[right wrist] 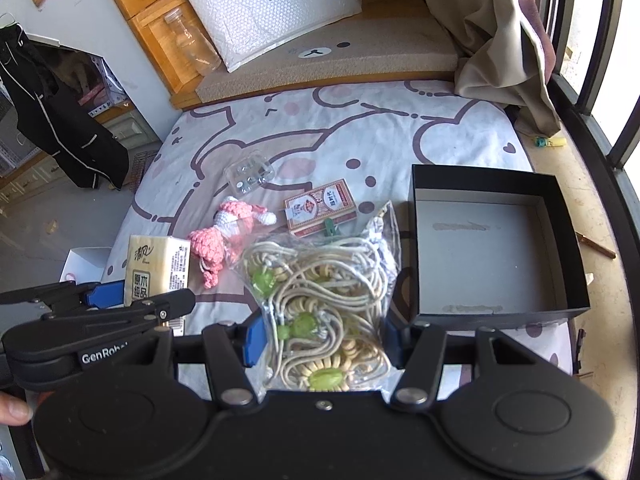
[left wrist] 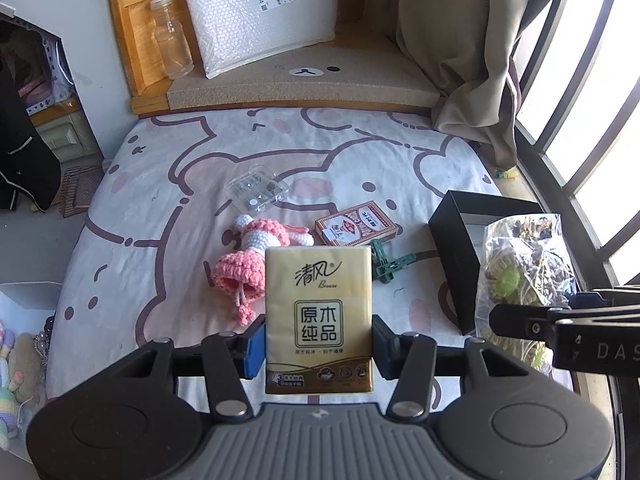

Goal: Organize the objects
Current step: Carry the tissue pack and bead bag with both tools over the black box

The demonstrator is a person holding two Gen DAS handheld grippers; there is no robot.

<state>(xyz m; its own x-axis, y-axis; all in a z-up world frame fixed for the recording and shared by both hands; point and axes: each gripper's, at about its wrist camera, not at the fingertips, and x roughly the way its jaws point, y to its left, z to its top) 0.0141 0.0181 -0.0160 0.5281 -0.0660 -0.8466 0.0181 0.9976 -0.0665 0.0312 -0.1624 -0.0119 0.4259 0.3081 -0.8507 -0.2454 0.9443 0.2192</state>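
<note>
The left gripper [left wrist: 319, 350] is clamped on a yellow tissue pack [left wrist: 319, 320]; the pack stands upright between the two blue pads [left wrist: 256, 350], one pad against each long side, its upper half projecting beyond the fingertips, raised above the bed sheet [left wrist: 160, 200]. The right gripper [right wrist: 322, 340] is clamped on a clear bag of beaded cord [right wrist: 320, 296], which sits between its jaws with the far portion spreading past the fingertips. An open black box [right wrist: 496, 248] rests on the sheet just right of that bag, its grey floor exposed. On the sheet beyond both grippers lie a pink crochet doll [left wrist: 256, 252], a red card box [left wrist: 354, 224] and a green clip [left wrist: 390, 266] touching the card box's near edge; a clear plastic case [left wrist: 256, 192] lies farther off. A bubble mailer [left wrist: 256, 12] leans at the far end.
</note>
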